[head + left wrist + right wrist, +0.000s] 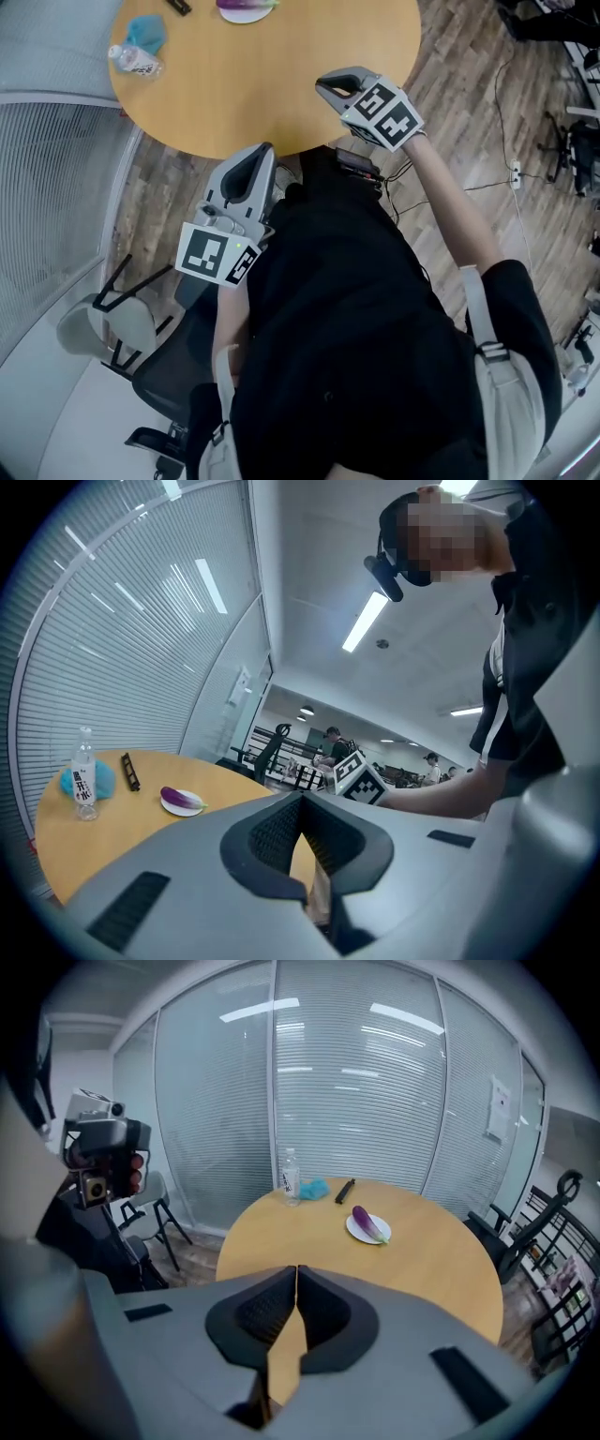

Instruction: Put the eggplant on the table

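Pointing the right gripper [296,1271], clenched on nothing and nearer than the likewise clenched, empty left gripper [300,801], across the table [427,1269] at the eggplant [367,1222] lying slantwise on the far plate [352,1231].

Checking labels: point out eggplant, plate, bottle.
eggplant [367,1222], right gripper view, mid-body.
plate [352,1230], right gripper view, bare left rim.
bottle [290,1181], right gripper view, its body.

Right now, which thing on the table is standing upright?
The clear water bottle beside the blue cloth; the eggplant and the black bar lie flat.
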The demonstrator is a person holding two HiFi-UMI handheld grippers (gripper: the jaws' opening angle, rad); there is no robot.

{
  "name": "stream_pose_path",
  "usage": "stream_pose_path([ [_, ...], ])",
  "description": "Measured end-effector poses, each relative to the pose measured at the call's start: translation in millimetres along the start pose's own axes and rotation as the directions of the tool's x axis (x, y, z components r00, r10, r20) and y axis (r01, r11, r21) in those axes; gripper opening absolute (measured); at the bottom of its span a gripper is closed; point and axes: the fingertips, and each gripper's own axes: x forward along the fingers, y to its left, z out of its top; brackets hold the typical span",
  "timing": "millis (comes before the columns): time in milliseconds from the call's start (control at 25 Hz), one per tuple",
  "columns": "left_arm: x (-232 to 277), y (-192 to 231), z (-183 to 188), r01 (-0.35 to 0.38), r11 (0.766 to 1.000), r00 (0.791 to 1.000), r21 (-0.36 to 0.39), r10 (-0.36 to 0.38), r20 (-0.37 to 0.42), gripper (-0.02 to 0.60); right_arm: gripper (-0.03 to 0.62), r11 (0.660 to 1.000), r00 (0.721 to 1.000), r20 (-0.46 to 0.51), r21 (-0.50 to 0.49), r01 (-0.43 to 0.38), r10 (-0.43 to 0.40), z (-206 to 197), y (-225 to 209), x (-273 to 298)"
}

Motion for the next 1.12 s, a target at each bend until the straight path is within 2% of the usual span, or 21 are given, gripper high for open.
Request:
stream_pose_path([
  [120, 2.2, -4.9, 1.5, 0.021, 1.0, 1.0, 0.007, -0.021, -0.001, 0.008, 0.02, 0.999, 0.997, 0.082, 0.035, -0.016, 0.013, 2.4, 11.7, -17.5],
  [360, 14.4, -29.5, 0.4, 0.03, 0.999, 1.0, 0.017, -0.03, -0.005, 0.008, 0.018, 0.987, 0.98, 0.195, 0.163, 0.012, -0.044, -10.8, 0.7, -60.4],
  [600, 52.7, -55.9, -15.9, 0.051, 0.999, 0.998, 0.004, -0.051, -0.047, 0.008, 0.017, 0.976, 0.973, 0.215, 0.216, 0.038, -0.085, -41.9, -21.3, -110.5],
  [800, 93.2, -104.2, -24.4, 0.09, 0.996, 0.993, 0.008, -0.089, -0.078, 0.009, 0.017, 0.963, 0.964, 0.24, 0.265, 0.044, -0.111, -84.0, -34.1, -169.7],
  [960, 124.4, -145.6, -23.8, 0.099, 0.995, 0.992, 0.01, -0.098, -0.081, 0.009, 0.017, 0.954, 0.944, 0.305, 0.297, 0.031, -0.125, -106.6, -44.8, -219.8],
  [1120, 150.5, -180.2, -16.4, 0.094, 0.995, 0.993, 0.034, -0.091, -0.072, 0.008, 0.017, 0.952, 0.908, 0.396, 0.306, 0.008, -0.136, -112.6, -62.8, -269.7],
])
